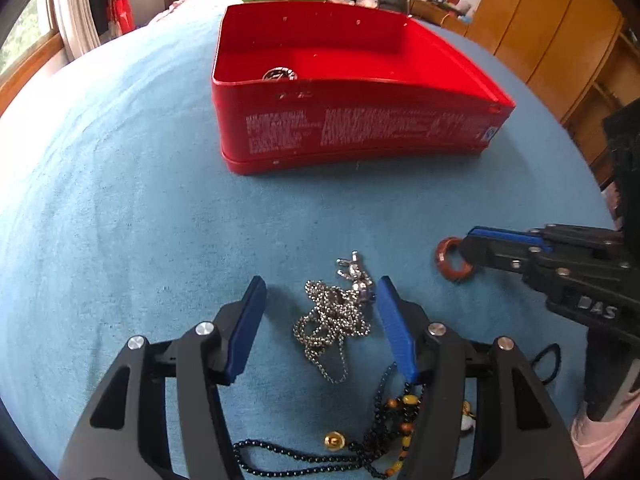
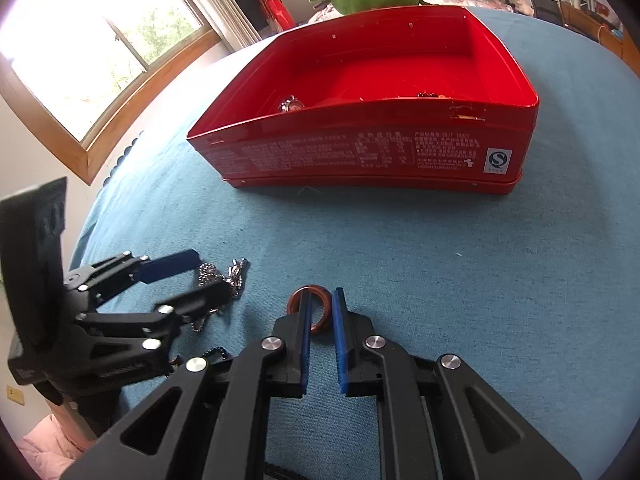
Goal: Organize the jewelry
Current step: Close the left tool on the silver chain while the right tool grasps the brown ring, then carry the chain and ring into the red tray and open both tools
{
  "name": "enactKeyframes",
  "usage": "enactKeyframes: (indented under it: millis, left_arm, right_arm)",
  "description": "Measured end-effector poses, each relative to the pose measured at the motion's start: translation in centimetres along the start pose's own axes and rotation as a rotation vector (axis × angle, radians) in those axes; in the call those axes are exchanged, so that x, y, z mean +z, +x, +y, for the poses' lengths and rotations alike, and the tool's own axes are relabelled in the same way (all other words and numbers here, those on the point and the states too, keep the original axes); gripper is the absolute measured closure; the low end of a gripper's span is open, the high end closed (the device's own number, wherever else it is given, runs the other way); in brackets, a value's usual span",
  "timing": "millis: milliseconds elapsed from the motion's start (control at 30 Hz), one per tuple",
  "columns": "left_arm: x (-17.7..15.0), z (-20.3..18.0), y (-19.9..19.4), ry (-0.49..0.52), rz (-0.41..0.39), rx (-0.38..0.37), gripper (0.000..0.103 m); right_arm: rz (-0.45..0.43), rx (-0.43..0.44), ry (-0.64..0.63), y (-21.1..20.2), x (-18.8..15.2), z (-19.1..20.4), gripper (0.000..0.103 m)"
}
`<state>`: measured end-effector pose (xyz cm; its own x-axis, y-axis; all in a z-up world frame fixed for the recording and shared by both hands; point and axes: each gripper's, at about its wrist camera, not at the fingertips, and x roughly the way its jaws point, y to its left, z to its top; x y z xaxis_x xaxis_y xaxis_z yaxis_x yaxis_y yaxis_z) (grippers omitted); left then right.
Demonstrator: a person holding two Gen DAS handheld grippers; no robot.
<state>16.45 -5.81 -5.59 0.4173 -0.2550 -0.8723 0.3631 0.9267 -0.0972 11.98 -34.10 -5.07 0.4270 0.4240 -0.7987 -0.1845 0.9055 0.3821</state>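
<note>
My left gripper [image 1: 320,292] gapes wide around the chain [image 1: 334,320]; my right gripper [image 2: 322,304] straddles the ring's [image 2: 324,314] rim, barely apart.

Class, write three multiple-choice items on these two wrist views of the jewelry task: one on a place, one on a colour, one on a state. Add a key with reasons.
1. Where does the silver chain lie?
A. between the left gripper's jaws
B. inside the tin
C. on the green plush toy

2. What colour is the open tin?
A. blue
B. red
C. yellow

3. How does the right gripper stand to the brown ring?
A. far from it
B. jaws on either side of one part of its band
C. holding it above the tin

Key: A, the chain rests on the blue cloth between open jaws; B, its walls are red; B, one jaw passes through the ring.
</note>
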Motion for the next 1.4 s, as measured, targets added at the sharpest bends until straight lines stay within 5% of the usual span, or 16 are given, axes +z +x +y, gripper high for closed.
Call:
enactKeyframes:
  millis: [233, 433, 667, 933, 1400]
  left_arm:
    - [0.0, -1.8, 0.7, 0.019, -0.02, 0.073, 0.07]
    - [0.7, -1.6, 0.9, -0.018, -0.024, 0.044, 0.084]
    - [0.6, -1.6, 0.9, -0.045, -0.03, 0.028, 0.086]
    - [0.5, -0.4, 0.2, -0.113, -0.021, -0.089, 0.09]
    - [1.2, -0.1, -5.6, -0.122, -0.178, -0.144, 0.09]
  right_arm:
    - [0.002, 0.001, 0.006, 0.0, 0.1, -0.2, 0.092]
    - [0.026, -0.009, 0.0, 0.7, 0.0, -0.1, 0.091]
    - [0.022, -0.034, -0.025, 1.6, 0.0, 0.6, 0.093]
    - [-0.042, 0.001, -0.008, -0.2, -0.2, 0.6, 0.096]
    - [-0.102, 0.1, 0.03, -2.8, -0.1, -0.8, 0.096]
